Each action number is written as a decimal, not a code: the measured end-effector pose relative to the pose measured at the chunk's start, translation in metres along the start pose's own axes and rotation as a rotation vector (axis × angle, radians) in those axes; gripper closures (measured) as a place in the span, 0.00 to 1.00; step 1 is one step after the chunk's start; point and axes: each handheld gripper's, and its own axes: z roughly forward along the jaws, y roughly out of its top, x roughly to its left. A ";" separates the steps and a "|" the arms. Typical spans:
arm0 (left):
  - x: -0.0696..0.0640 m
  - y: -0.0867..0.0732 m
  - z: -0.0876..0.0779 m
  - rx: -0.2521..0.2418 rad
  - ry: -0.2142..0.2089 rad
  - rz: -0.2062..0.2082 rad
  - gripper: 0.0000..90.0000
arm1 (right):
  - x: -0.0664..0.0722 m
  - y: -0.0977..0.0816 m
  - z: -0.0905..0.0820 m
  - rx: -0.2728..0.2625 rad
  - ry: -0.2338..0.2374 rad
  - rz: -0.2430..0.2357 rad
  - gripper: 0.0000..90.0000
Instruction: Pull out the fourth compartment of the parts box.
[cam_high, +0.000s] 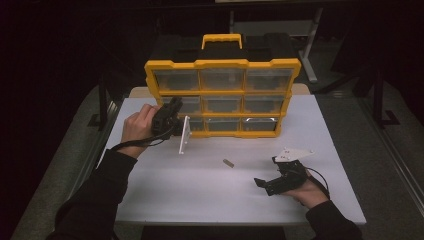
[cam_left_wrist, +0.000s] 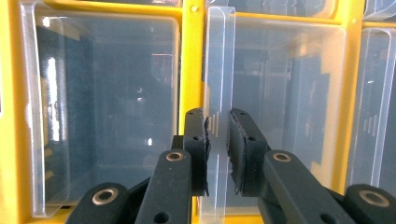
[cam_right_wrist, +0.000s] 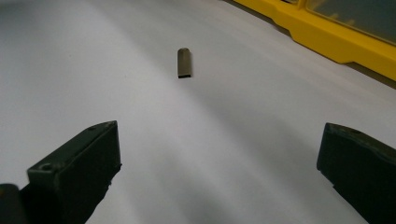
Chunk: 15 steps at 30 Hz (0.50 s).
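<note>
Across the far half of the white desk (cam_high: 215, 185) stands a yellow-framed organiser (cam_high: 222, 64) with a carry handle on top and three rows of three clear drawers, its front facing the person and its base set back towards the desk's far edge. At its bottom-left compartment, near the desk's left edge, one clear drawer (cam_high: 184, 134) is pulled out towards the person, its front panel standing upright and apart from the frame. On that side the left tool (cam_high: 172, 114) is held in a hand level with the lower rows, a dark sleeve running back to the near-left corner; in the left gripper view its two black jaws are closed on the thin, upright clear tab of the drawer front (cam_left_wrist: 218, 60), the pads pressing it from both sides, with the yellow frame just behind. Towards the near-right corner the right tool (cam_high: 267, 176) rests low over the desk in the other hand, a grey three-cornered plate above it; in the right gripper view its jaws stand wide apart with nothing between them, only bare desk. Between the two tools, near the middle of the desk and well apart from the organiser, lies a small dark metal piece (cam_right_wrist: 184, 63), flat on the surface.
</note>
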 end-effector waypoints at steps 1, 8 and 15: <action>0.000 0.000 -0.001 -0.003 0.000 -0.003 0.87 | 0.000 0.000 0.000 0.000 0.000 -0.001 0.00; 0.001 0.001 -0.006 0.000 -0.001 0.003 0.87 | 0.000 0.000 0.000 -0.001 -0.001 -0.003 0.00; 0.000 0.002 -0.010 0.010 -0.004 0.013 0.87 | 0.000 0.000 0.000 -0.002 -0.001 0.001 0.00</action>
